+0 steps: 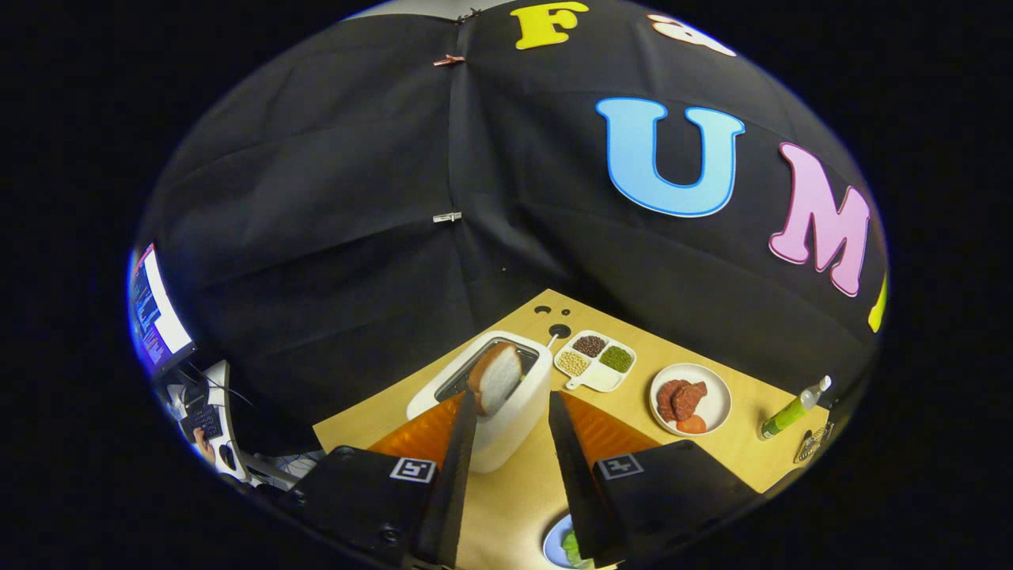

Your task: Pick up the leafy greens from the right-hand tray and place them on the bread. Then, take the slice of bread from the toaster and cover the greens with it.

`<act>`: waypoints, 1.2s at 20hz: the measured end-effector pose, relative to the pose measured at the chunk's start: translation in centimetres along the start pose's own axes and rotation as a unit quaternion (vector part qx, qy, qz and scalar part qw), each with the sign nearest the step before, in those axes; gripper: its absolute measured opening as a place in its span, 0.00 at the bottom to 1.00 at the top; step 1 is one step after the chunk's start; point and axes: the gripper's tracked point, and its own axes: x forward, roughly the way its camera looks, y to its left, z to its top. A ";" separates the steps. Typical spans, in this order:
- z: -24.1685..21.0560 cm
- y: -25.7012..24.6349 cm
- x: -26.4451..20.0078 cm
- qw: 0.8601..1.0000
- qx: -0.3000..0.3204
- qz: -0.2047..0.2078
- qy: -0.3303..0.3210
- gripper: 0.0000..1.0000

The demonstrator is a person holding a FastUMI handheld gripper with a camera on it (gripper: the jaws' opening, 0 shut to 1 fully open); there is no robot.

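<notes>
With your gripper (510,408) spread wide and empty, ease down so the pale bread slice (496,378) standing in the white box toaster (506,431) sits between both fingers, ignoring the sectioned bean dish (595,361) right of the toaster.

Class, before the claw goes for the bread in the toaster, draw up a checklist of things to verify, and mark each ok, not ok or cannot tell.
1. Bread slice stands up out of the toaster slot: ok.
2. Claw open wide enough for the slice: ok.
3. Slice between the fingers: not ok; it sits just ahead, near one finger.
4. Greens already on the plate near the claw: ok.
5. Greens resting on bread: cannot tell.
6. Divided dish clear of the toaster: ok.
</notes>
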 end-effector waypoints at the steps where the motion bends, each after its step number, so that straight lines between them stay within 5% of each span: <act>1: 0.0 0.8 1.2 1.000 0.000 0.002 0.004 0.59; 17: -5.4 1.3 15.7 0.987 0.039 -0.110 0.110 0.60; 18: -6.1 1.4 16.1 0.986 0.049 -0.101 0.122 0.56; 21: -5.8 -0.2 16.0 0.982 0.091 -0.122 0.109 0.21; 24: -4.4 0.1 14.7 0.984 0.109 -0.109 0.087 0.17</act>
